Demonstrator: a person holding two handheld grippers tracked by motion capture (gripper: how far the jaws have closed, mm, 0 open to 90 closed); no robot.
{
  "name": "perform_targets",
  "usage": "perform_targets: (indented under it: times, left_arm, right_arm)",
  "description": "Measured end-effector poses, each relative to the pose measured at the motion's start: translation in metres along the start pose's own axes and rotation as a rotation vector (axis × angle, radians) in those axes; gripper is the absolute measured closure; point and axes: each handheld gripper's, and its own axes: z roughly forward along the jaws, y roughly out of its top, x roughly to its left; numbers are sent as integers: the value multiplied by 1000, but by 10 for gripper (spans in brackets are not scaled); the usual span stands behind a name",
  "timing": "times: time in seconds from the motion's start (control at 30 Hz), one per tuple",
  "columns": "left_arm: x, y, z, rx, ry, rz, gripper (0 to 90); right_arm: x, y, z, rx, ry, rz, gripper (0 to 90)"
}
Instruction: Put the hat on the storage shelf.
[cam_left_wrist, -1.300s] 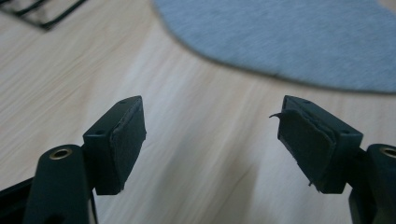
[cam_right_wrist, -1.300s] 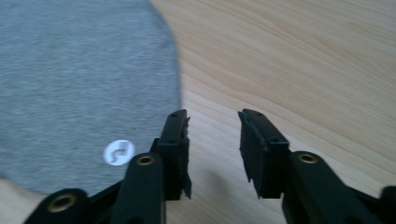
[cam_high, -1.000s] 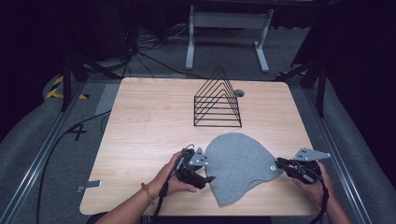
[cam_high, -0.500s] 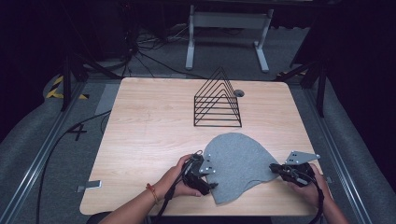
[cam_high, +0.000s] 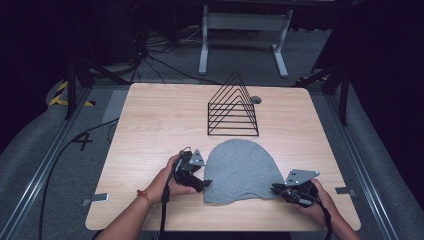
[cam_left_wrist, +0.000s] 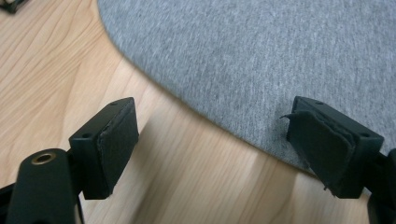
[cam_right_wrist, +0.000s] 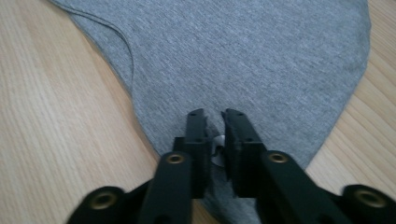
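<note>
Grey cloth (cam_high: 241, 170), a flat dome-shaped piece, lies on the near half of the wooden tabletop (cam_high: 150, 125) and serves as the landmark here. At the cloth's near right corner, the right hand-held gripper (cam_high: 276, 188) has its jaws almost together, with only a narrow gap between them; they have just been opening a little. In the right gripper view (cam_right_wrist: 215, 122) the tips sit over the cloth's corner, which lies under and between them, but whether the pads press on the fabric cannot be told. At the cloth's near left edge, the left hand-held gripper (cam_high: 206, 183) stands wide open, holding nothing. In the left gripper view (cam_left_wrist: 212, 140) one pad sits over bare wood and the other over the cloth's curved edge. Beyond the cloth's rounded far edge stands a black wire rack (cam_high: 233, 107), just beside it.
</note>
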Motion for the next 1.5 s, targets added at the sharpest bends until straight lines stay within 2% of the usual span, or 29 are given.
perform_targets:
  times: [0.1, 0.13, 0.17, 0.2, 0.27, 0.33, 0.4, 0.47, 0.5, 0.53, 0.57, 0.63, 0.67, 0.7, 0.73, 0.83, 0.87, 0.9, 1.03, 1.1, 1.13, 1.17, 1.2, 1.27, 1.37, 1.4, 1.43, 1.47, 1.5]
  left_arm:
    - [10, -4, -5, 12, 4, -28, 166]
    - [14, -6, -7, 10, 4, -51, 169]
    - [14, -6, -7, 10, 4, -51, 186]
    - [16, -7, -8, 5, 5, -70, 216]
    - [19, -6, -11, -8, 22, -74, 250]
    - [22, 2, -12, -18, 3, -76, 250]
    - [23, 6, -12, -28, 6, -74, 282]
    - [29, 16, -11, -46, 8, -82, 282]
    - [31, 18, -10, -39, 17, -69, 282]
    - [31, 18, -10, -39, 17, -69, 282]
    - [38, 23, -4, -29, 39, -83, 283]
    - [43, 25, 1, -42, 47, -112, 292]
    - [43, 25, 1, -42, 47, -112, 294]
    - [44, 25, 4, -32, 44, -111, 291]
    - [45, 26, 7, -18, 36, -117, 291]
    - [46, 26, 13, 17, 58, -107, 276]
    - [46, 25, 15, 15, 53, -120, 258]
    - [45, 24, 15, 9, 58, -115, 252]
    - [42, 22, 16, -2, 66, -118, 227]
    - [40, 21, 16, -13, 59, -114, 228]
    - [39, 21, 15, -10, 59, -115, 239]
    - [37, 21, 15, -14, 55, -109, 271]
    - [36, 21, 14, -8, 47, -102, 313]
    - [34, 22, 13, -8, 30, -92, 386]
    - [32, 23, 13, -18, 1, -70, 550]
    - [31, 24, 13, -21, 3, -74, 586]
    - [28, 26, 14, -17, -2, -77, 666]
    - [28, 27, 14, -10, -3, -70, 666]
    - [26, 27, 15, -17, -11, -85, 729]
  right_arm:
    - [3, 4, 0, -6, 10, 3, 703]
    - [1, 5, -1, -20, 5, 21, 697]
    - [-3, 6, -3, -40, 3, 45, 671]
    - [-7, 7, -5, -50, -7, 62, 630]
    - [-15, 9, -9, -69, -36, 96, 603]
    - [-25, 13, -10, -92, -32, 148, 570]
    - [-37, 18, -7, -59, -57, 167, 568]
    - [-46, 23, -1, -35, -72, 152, 573]
    - [-49, 25, 1, -35, -80, 155, 564]
    - [-53, 27, 3, -36, -79, 164, 553]
    - [-59, 31, 8, -41, -65, 182, 531]
    - [-64, 37, 15, -29, -81, 188, 494]
    - [-64, 37, 15, -29, -81, 188, 494]
    - [-71, 44, 26, -12, -67, 200, 434]
    - [-71, 44, 26, -12, -67, 200, 434]
    - [-75, 51, 40, 16, -77, 208, 403]
    - [-75, 54, 49, 29, -85, 196, 386]
    - [-74, 55, 52, 34, -95, 194, 374]
    - [-73, 55, 58, 31, -83, 208, 335]
    - [-73, 52, 59, 11, -70, 241, 348]
    - [-73, 51, 59, -3, -77, 237, 371]
    - [-72, 50, 58, -11, -70, 231, 439]
    - [-70, 51, 57, -12, -53, 218, 493]
    - [-67, 52, 57, -7, -49, 222, 562]
    - [-66, 53, 57, -8, -42, 250, 677]
    - [-67, 53, 57, -13, -39, 270, 709]
    - [-68, 53, 56, -15, -31, 290, 777]
    - [-68, 53, 56, -15, -31, 290, 777]
    - [-68, 53, 57, -16, -17, 299, 806]
